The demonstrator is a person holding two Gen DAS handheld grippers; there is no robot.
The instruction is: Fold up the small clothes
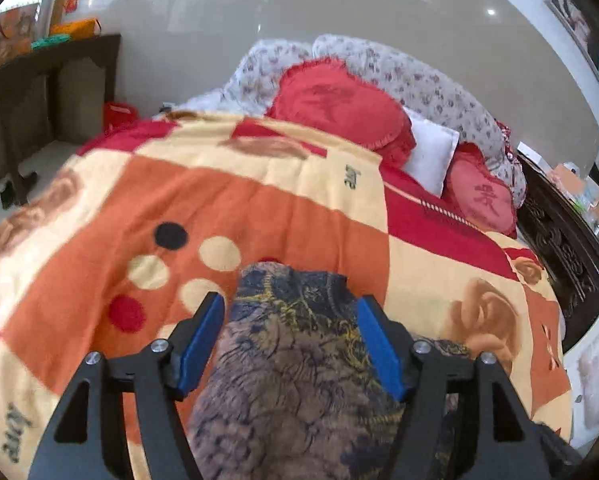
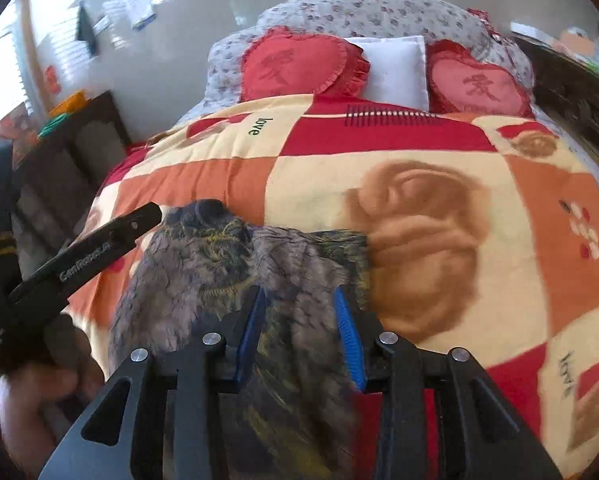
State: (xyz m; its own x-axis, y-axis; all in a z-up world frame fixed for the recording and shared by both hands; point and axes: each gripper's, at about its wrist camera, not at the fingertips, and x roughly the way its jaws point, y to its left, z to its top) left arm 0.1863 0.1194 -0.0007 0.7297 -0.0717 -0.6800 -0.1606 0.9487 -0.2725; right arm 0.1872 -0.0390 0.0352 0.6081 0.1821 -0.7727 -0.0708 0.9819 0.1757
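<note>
A small grey-brown garment with navy and yellow print point(image 1: 295, 344) lies on the bed's patterned blanket point(image 1: 259, 208). My left gripper point(image 1: 289, 304) is open, its blue pads either side of the garment, just above it. In the right wrist view the same garment point(image 2: 219, 264) spreads across the blanket point(image 2: 419, 152). My right gripper point(image 2: 299, 296) is open over the garment's right part, pads straddling the cloth. The left gripper's black body point(image 2: 91, 256) reaches in from the left, with the hand holding it below.
Two red heart cushions point(image 2: 299, 64) point(image 2: 479, 84) and a white pillow point(image 2: 395, 68) lie at the head of the bed. A dark carved headboard or footboard point(image 1: 559, 248) runs along the right. A dark wooden side table point(image 1: 39, 88) stands at the left.
</note>
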